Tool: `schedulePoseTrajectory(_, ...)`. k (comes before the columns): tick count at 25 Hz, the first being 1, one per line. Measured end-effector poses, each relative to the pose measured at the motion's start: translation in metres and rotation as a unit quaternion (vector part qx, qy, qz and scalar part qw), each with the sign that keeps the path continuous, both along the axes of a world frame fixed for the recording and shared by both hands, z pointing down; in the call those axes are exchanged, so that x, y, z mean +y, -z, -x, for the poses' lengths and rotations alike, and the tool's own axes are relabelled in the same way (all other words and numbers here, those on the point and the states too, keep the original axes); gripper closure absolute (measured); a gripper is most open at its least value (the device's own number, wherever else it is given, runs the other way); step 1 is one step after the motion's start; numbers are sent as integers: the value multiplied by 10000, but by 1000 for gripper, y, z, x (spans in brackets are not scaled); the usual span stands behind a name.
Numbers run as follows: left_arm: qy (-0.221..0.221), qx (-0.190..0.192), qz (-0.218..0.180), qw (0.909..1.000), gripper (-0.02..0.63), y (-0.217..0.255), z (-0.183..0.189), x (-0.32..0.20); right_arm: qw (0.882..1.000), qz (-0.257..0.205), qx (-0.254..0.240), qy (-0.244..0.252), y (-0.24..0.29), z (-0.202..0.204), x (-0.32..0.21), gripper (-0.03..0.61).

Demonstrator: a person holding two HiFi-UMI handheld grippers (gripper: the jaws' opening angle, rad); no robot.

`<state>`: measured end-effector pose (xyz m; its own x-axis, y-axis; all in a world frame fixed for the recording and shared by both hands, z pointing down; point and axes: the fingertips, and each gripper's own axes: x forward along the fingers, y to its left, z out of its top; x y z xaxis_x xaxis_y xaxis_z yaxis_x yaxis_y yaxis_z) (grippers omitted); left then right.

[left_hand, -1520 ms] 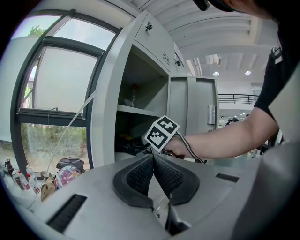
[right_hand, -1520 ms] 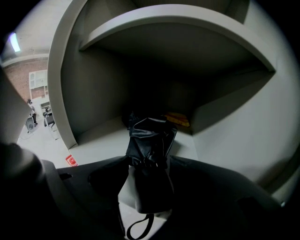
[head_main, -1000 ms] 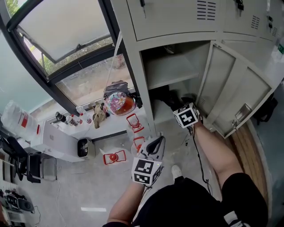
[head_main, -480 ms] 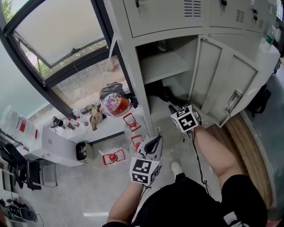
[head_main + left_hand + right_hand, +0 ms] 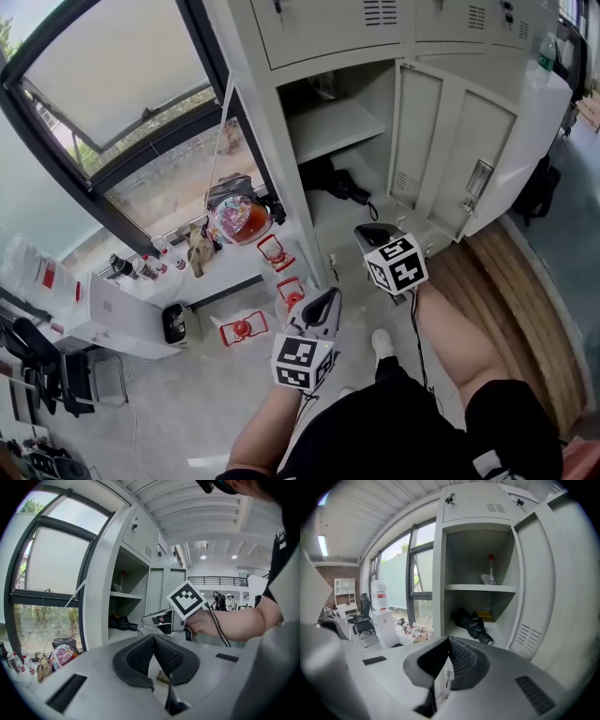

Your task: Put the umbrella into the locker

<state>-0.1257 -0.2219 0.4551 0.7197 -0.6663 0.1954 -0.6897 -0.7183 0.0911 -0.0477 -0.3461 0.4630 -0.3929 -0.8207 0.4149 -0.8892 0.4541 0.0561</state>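
Note:
The black folded umbrella (image 5: 336, 183) lies on the lower shelf of the open grey locker (image 5: 281, 159), and also shows as the umbrella (image 5: 472, 624) and the umbrella (image 5: 119, 622) in the gripper views. My right gripper (image 5: 367, 232) hangs in front of the locker, clear of the umbrella. Its jaws are closing and meet with nothing between them (image 5: 449, 641). My left gripper (image 5: 323, 302) is lower and nearer my body, shut and empty, pads touching (image 5: 153, 638). In the left gripper view the right gripper (image 5: 159, 619) points toward the shelf.
The locker door (image 5: 441, 150) stands swung open to the right. A bottle (image 5: 491, 569) stands on the upper shelf and a yellow item (image 5: 485, 616) lies behind the umbrella. A colourful bag (image 5: 239, 217) sits by the window, red items (image 5: 242, 329) lie on the floor, and wooden flooring (image 5: 511, 309) is at the right.
The right gripper has drawn back out of the locker opening, away from the umbrella, which stays on the shelf. The left gripper has shifted a little.

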Motion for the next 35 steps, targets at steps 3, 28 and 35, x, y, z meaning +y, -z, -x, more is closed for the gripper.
schedulePoseTrajectory(3, -44, 46, 11, 10000, 598, 0, -1, 10, 9999, -119, 71, -12, 3, 2, 22, 525)
schedulePoseTrajectory(28, 524, 344, 191, 9978, 598, 1, -42, 58, 9974, -156, -441, 542, 19, -34, 141, 525)
schedulePoseTrajectory(35, 561, 241, 184, 9980, 598, 3, -81, 88, 9950, -193, -589, 780, 21, -56, 170, 525)
